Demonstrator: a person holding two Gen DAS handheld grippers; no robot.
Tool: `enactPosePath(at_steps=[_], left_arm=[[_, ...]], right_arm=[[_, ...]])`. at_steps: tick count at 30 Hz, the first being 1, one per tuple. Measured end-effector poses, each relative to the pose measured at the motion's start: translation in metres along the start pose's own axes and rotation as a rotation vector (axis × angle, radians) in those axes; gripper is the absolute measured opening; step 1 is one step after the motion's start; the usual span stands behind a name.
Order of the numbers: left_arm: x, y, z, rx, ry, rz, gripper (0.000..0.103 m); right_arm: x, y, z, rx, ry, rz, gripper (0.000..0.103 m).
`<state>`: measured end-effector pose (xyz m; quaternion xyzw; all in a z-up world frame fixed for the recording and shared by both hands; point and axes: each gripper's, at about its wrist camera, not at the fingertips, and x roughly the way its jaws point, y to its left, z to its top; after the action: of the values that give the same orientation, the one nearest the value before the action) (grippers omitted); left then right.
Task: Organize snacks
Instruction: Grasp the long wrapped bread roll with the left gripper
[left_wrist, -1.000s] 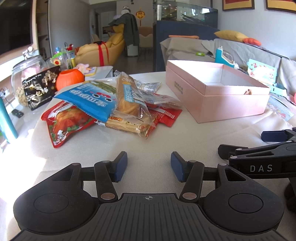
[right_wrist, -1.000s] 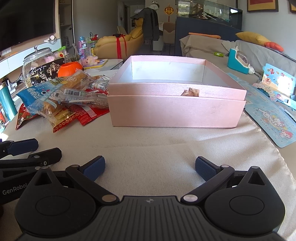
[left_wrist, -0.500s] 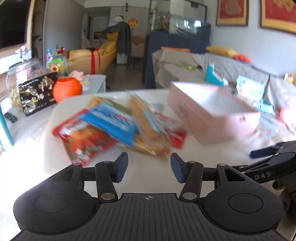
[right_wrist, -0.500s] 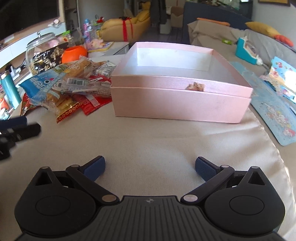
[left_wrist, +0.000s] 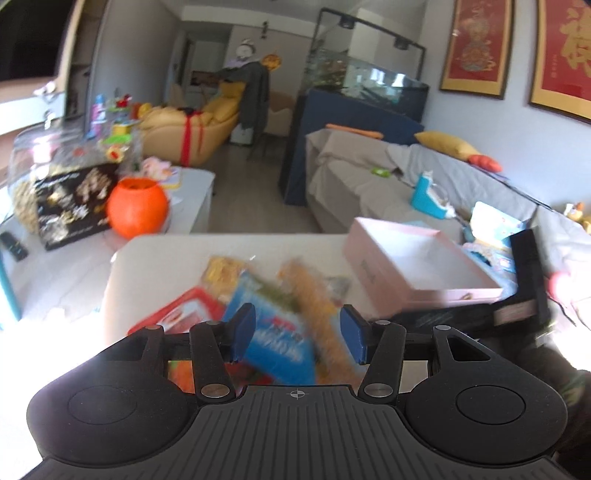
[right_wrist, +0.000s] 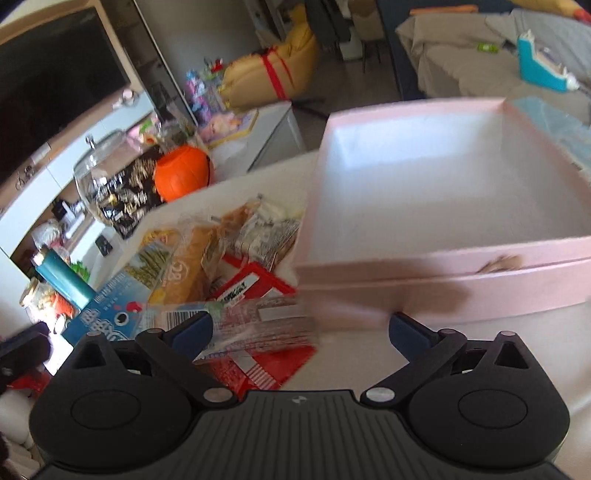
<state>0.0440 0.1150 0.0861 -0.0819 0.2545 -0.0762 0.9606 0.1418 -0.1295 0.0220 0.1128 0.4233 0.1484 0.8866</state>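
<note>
Left gripper (left_wrist: 297, 338) spread above blue snack packet (left_wrist: 275, 341), right gripper (right_wrist: 300, 330) wide, jaws closing, nothing pinched, pink box (right_wrist: 436, 288) upper right

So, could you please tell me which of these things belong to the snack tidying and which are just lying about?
For the job:
- snack packets heaped on the table
- blue packet
- open pink box
- left tongs, right tongs, both empty, the right closing

Just lying about:
- orange pumpkin pot
- glass jar
- teal bottle
</note>
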Motion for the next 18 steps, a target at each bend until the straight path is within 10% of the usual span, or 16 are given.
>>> enactPosePath(at_steps=[18], left_arm=[[0.071, -0.022, -0.003, 0.171, 0.128, 0.036, 0.054]], right_arm=[[-0.018, -0.024, -0.018, -0.130, -0.041, -0.181, 0.085]])
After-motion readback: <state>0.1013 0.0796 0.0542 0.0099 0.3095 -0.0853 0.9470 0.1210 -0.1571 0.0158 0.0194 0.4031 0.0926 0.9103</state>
